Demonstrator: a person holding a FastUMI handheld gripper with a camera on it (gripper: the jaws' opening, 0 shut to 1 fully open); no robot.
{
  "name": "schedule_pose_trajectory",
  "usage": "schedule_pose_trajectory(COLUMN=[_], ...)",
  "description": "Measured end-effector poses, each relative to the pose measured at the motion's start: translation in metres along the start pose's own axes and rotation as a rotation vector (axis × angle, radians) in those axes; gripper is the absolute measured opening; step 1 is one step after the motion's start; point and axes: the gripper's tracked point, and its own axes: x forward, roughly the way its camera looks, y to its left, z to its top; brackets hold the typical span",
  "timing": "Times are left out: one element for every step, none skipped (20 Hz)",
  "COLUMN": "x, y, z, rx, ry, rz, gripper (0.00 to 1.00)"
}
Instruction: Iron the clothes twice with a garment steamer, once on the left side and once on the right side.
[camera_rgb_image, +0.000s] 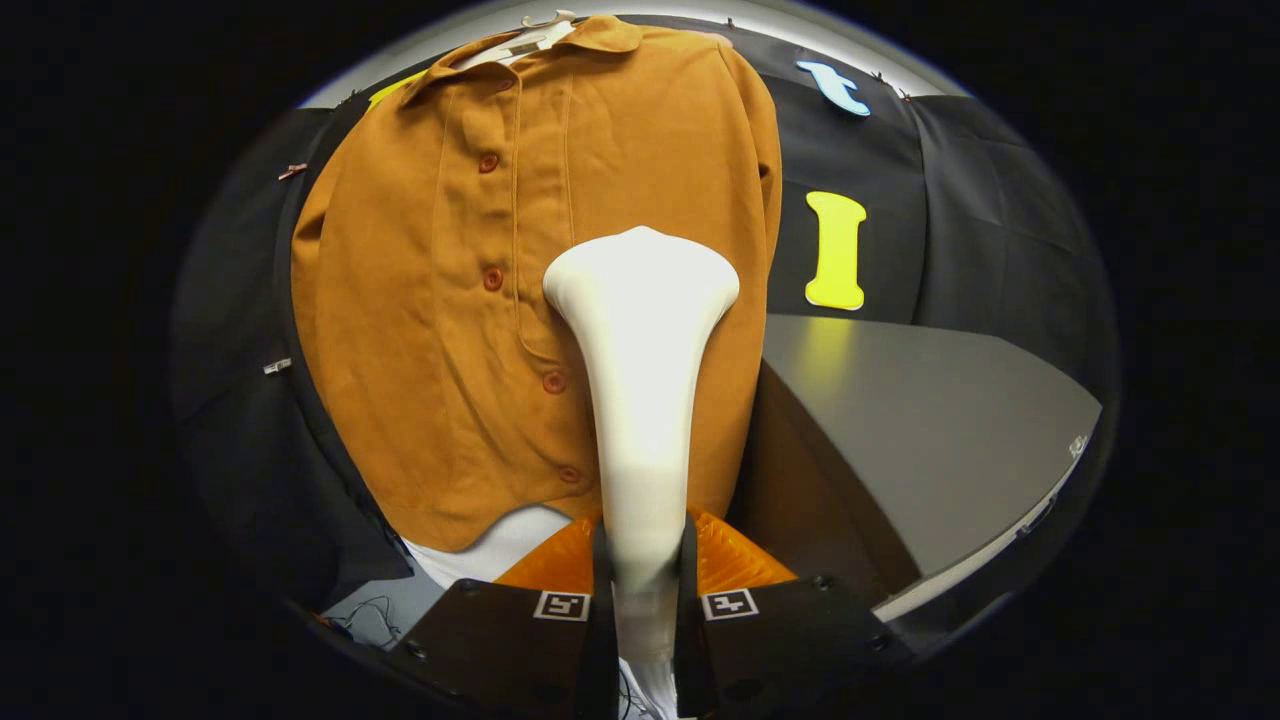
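Gripping the slim handle of a white plastic garment steamer, the gripper has both fingers pressed against the handle's sides, so the tongs are clenched on it. From the fingers the steamer runs straight ahead toward twelve o'clock and flares into a wide, rounded head, which lies against the front of a rust-orange long-sleeved button-up shirt. That shirt hangs on a pale hanger before the black cloth wall, collar uppermost, its placket of matching round buttons running down just to the nine o'clock side of the steamer head. The head sits over the shirt panel on the three o'clock side of the buttons, about level with the middle of the garment. A white underlayer peeks out below the shirt's hem, ahead of the fingers toward ten o'clock. At about three o'clock from the steamer lies a dark grey tabletop, its near corner close beside the shirt's edge.
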Motion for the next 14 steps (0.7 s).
schedule_pose_trajectory(x=[0.002, 0.000, 0.001, 0.001, 0.001, 0.002, 0.002, 0.000, -0.002, -0.006, -0.009, -0.014, -0.020, -0.029], y=[0.000, -0.001, -0.001, -0.002, -0.003, -0.004, -0.004, -0.004, -0.004, -0.006, -0.008, -0.011, -0.012, -0.013], z=[-0.008, -0.017, -0.025, -0.031, -0.039, -0.047, -0.057, -0.066, -0.077, -0.085, -0.093, -0.098, -0.101, -0.102], rx=[0.002, 0.002, -0.001, -0.002, 0.001, 0.006, 0.008, 0.008, 0.006, 0.002, -0.007, -0.005, 0.008, 0.020], ry=[0.009, 0.017, 0.024, 0.030, 0.038, 0.047, 0.060, 0.075, 0.090, 0.103, 0.113, 0.121, 0.125, 0.123], rz=[0.000, 0.001, 0.001, -0.001, -0.002, -0.002, -0.003, -0.004, -0.005, -0.008, -0.015, -0.019, -0.020, -0.019], gripper=[0.26, 0.26, 0.26, 0.25, 0.26, 0.26, 0.26, 0.26, 0.26, 0.26, 0.26, 0.26, 0.26, 0.26])
